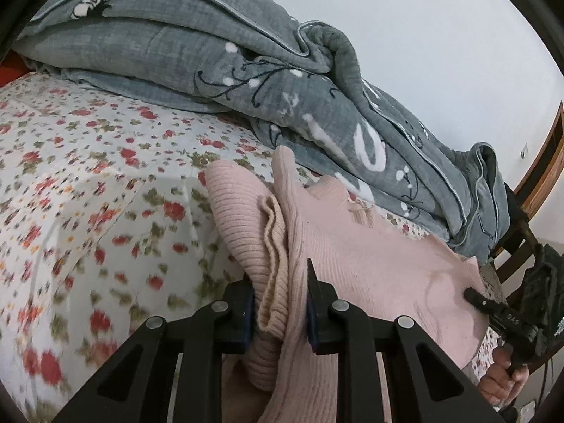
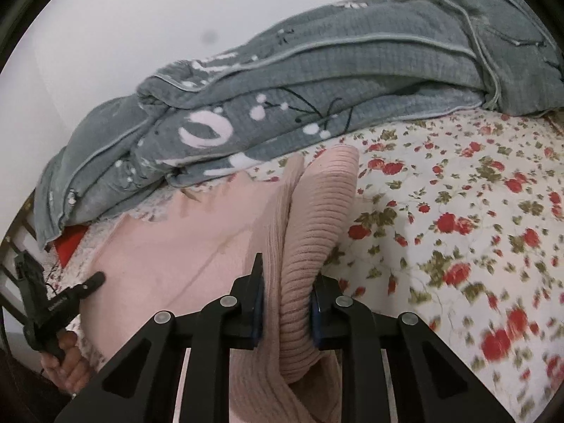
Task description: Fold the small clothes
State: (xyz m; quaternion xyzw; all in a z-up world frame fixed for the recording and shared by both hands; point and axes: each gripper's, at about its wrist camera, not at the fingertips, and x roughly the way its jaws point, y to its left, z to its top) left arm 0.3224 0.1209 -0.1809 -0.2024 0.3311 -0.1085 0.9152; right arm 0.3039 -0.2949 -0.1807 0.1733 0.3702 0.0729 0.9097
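Observation:
A pink knitted sweater is stretched between my two grippers above the floral bed sheet. My left gripper is shut on a bunched ribbed edge of the sweater. My right gripper is shut on the opposite ribbed edge of the sweater. Each gripper shows at the far side of the other's view, the right one at the sweater's right edge and the left one at its left edge. The sweater's lower part is hidden behind the grippers.
A rumpled grey blanket with white patterns lies along the back of the bed, also in the right wrist view. A white wall rises behind it. A wooden frame stands at the far right. The sheet spreads out beside the sweater.

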